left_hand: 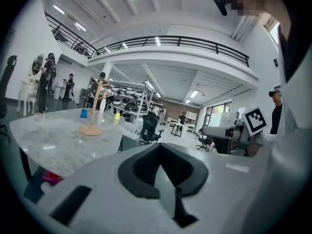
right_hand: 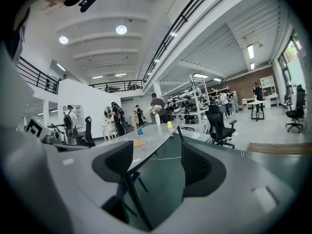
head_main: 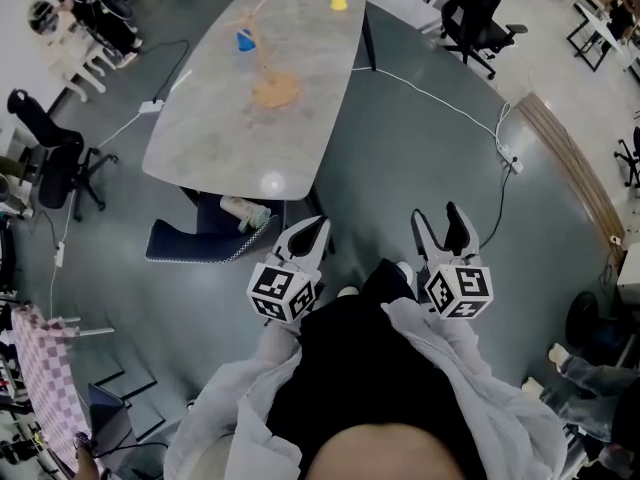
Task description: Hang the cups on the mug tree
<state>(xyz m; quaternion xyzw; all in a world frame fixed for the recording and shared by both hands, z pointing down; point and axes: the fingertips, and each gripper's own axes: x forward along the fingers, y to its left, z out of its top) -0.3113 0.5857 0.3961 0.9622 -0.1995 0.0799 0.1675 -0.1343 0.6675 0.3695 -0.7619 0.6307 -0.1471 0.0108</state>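
The mug tree (head_main: pixel 274 89) stands mid-worktop (head_main: pixel 215 143), with a blue cup (head_main: pixel 245 42) beyond it near the left edge and a yellow cup (head_main: pixel 339 0) at the far right corner. A blue seat (head_main: pixel 198 241) sits under the near edge, and a white cable (head_main: pixel 440 98) trails off the right edge. Short of the near edge, over the floor, the left claw (head_main: pixel 310 233) is pressed together and the right claw (head_main: pixel 438 218) is spread, holding nothing.

table (head_main: pixel 215 153): ahead of left gripper (head_main: pixel 312 230) | tree (head_main: pixel 274 88): on table, mid | cup (head_main: pixel 245 41): on table, beyond tree, left | far cup (head_main: pixel 339 0): table's far end | cable (head_main: pixel 440 98): on floor ahead of right gripper (head_main: pixel 437 214) | chair (head_main: pixel 478 18): far ahead, right of table
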